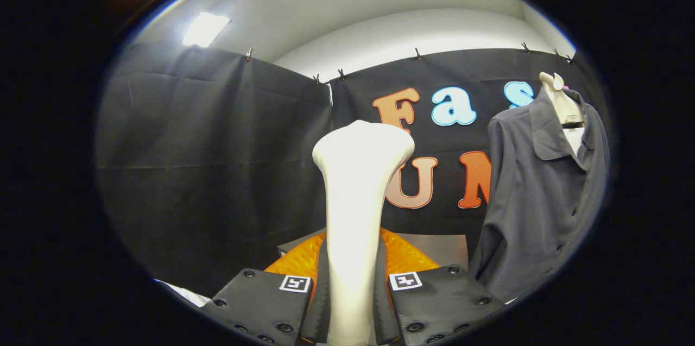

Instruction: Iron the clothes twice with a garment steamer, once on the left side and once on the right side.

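A white garment steamer (pixel 355 210) stands upright between my fingers, its wide head rising well above them. My gripper (pixel 352 286) is shut on the steamer's handle, with one finger pressing on each side. A dark grey collared shirt (pixel 543 194) hangs on a pale mannequin bust (pixel 562 101) off to the right, beyond the fingers and apart from the steamer head. The shirt's front faces me, its left sleeve hanging down.
Black cloth walls (pixel 217 161) close the booth behind and to the left. A grey table surface (pixel 440 248) lies low behind the steamer, beside the shirt's hem. Something white (pixel 187 294) lies low at the left.
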Motion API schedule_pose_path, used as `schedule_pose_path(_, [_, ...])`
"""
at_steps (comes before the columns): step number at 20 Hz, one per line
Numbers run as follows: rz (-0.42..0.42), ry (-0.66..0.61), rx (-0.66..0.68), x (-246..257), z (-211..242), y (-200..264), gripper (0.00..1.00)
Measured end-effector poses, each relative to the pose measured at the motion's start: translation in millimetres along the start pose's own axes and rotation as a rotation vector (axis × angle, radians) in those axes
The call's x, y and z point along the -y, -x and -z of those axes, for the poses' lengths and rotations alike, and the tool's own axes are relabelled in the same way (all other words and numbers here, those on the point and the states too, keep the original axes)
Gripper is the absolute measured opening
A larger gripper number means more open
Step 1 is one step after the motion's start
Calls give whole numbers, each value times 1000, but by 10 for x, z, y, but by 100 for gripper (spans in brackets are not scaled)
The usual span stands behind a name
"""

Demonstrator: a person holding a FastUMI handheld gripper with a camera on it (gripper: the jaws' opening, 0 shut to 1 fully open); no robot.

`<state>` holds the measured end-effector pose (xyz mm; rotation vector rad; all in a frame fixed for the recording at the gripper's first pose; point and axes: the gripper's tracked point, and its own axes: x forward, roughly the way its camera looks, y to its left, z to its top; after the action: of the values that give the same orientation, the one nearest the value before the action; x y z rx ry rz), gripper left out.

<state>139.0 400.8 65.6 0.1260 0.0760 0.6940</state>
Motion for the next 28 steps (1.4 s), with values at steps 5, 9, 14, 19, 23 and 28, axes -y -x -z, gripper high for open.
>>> schedule_pose_path(5, [67,-10,42,281,-83,591,39])
schedule_pose_path(9, [166,-3,59,777,-94,989,39])
schedule_pose_path(14, [262,6,56,1390,-24,1389,39])
schedule_pose_path(19, [313,-13,60,1929,9,1676,39])
schedule_pose_path(23, [350,-2,64,2328,46,1782,39])
schedule_pose_path(28, [377,-1,63,2653,210,1688,39])
